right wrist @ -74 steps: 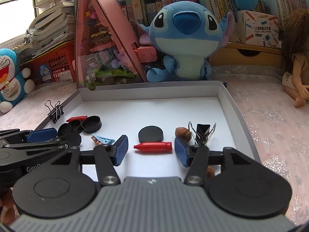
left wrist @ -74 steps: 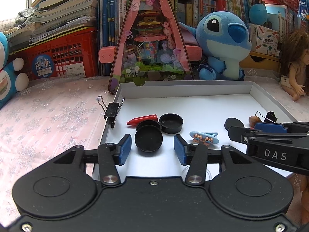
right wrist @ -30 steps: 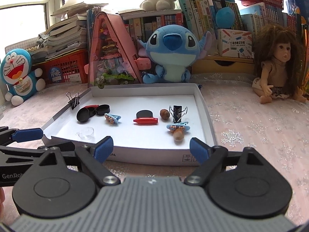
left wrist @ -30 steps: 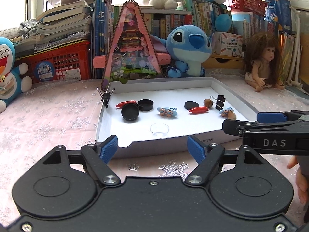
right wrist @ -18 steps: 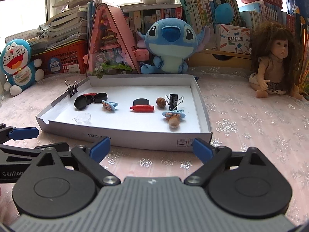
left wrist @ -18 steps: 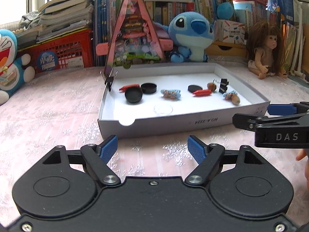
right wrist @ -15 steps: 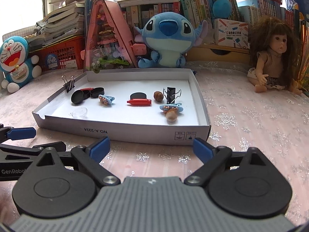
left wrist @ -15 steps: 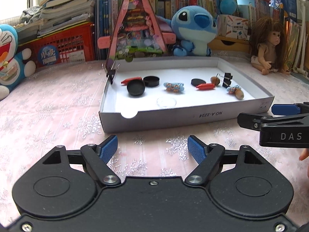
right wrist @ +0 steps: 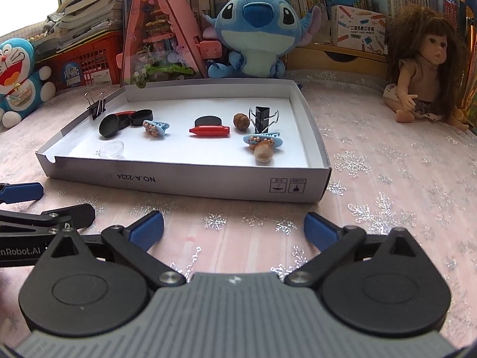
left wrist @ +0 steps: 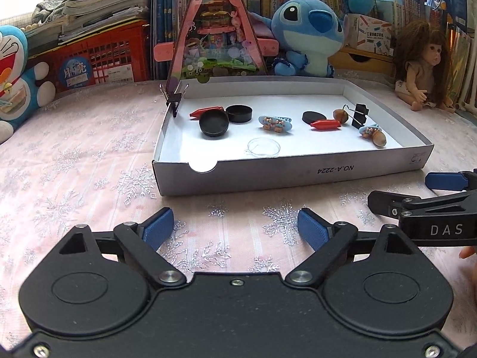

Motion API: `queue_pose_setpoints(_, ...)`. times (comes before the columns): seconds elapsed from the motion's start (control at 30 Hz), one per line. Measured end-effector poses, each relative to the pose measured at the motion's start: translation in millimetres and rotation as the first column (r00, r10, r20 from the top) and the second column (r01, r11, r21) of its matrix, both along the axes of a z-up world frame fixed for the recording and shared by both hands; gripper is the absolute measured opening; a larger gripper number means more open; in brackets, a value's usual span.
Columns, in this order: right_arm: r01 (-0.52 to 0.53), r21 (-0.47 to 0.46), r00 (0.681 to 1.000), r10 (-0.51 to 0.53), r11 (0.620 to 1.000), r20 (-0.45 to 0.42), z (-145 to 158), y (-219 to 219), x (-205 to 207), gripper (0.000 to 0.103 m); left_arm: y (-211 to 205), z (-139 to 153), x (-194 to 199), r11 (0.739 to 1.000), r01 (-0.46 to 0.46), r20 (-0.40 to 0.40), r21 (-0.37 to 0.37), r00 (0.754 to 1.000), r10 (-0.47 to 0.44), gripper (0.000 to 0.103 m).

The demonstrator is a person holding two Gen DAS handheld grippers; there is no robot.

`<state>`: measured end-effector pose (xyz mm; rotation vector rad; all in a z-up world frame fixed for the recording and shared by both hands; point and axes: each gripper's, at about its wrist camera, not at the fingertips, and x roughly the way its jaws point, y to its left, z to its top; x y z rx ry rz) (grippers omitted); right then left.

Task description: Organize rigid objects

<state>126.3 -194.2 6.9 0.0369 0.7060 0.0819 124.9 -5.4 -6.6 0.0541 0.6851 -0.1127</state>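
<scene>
A shallow white box (left wrist: 298, 176) (right wrist: 184, 179) lies on the pink cloth. In it are black round lids (left wrist: 214, 123) (right wrist: 111, 125), red bullet-shaped pieces (left wrist: 325, 124) (right wrist: 210, 130), blue hair clips (left wrist: 274, 122) (right wrist: 262, 139), a clear dish (left wrist: 263, 147) (right wrist: 111, 149), a nut (right wrist: 241, 121) and a black binder clip (right wrist: 262, 117). Another binder clip (left wrist: 174, 99) grips the box's left wall. My left gripper (left wrist: 235, 228) and right gripper (right wrist: 234, 229) are both open and empty, held well short of the box's near wall.
A pink triangular toy house (left wrist: 213, 29), a Stitch plush (right wrist: 256, 29) and a red crate (left wrist: 98, 56) stand behind the box. A doll (right wrist: 423, 68) sits at the right, a Doraemon plush (right wrist: 18, 71) at the left. Bookshelves line the back.
Both grippers have drawn back from inside the box to the cloth in front of it and have opened wider. The objects in the box have not moved.
</scene>
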Motion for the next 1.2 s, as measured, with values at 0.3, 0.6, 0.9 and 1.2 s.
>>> queue_pose_setpoints(0.3,0.004,-0.019,1.000,-0.004,1.000,-0.008,-1.1,2.7,0.4,0.103,1.7,-1.3,3.0,1.000,-0.027,-0.007,0.003,1.000,0.027,0.098)
queue_pose_setpoints(0.6,0.006,-0.019,1.000,-0.006,1.000,-0.009,-1.7,2.6,0.7,0.103,2.3,-2.7,5.0,0.999,-0.041,-0.014,0.005,0.999,0.041,0.103)
queue_pose_setpoints(0.9,0.005,-0.018,1.000,-0.005,1.000,-0.009,-1.7,2.7,0.7,0.103,2.2,-2.8,5.0,0.999,-0.041,-0.014,0.005,0.999,0.041,0.103)
queue_pose_setpoints(1.2,0.006,-0.018,1.000,-0.006,1.000,-0.009,-2.3,2.7,0.6,0.103,2.4,-2.6,5.0,0.999,-0.041,-0.014,0.005,0.999,0.041,0.103)
